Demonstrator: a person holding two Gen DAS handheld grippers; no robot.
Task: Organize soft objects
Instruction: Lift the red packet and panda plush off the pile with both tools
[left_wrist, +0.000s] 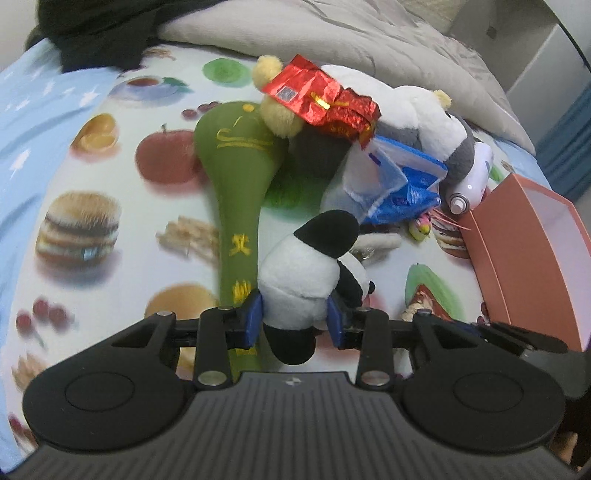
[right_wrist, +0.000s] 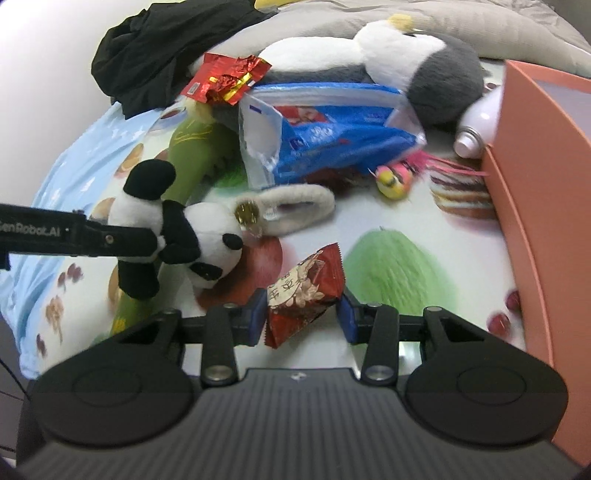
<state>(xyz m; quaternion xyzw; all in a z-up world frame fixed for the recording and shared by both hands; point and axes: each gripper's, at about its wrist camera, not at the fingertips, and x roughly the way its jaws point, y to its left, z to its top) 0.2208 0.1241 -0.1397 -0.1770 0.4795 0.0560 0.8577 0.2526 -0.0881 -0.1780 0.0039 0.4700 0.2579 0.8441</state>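
Left wrist view: the left gripper has its blue fingers clamped on a black-and-white plush panda, held above the fruit-printed bed sheet beside a green plush club. The right gripper pinches a red crinkled snack packet near the orange cardboard box at the bed's right edge.

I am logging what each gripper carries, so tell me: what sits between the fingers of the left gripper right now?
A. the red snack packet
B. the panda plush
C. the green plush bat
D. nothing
B: the left gripper has its blue pads pressed on both sides of the panda plush, while the red snack packet sits in the right gripper.
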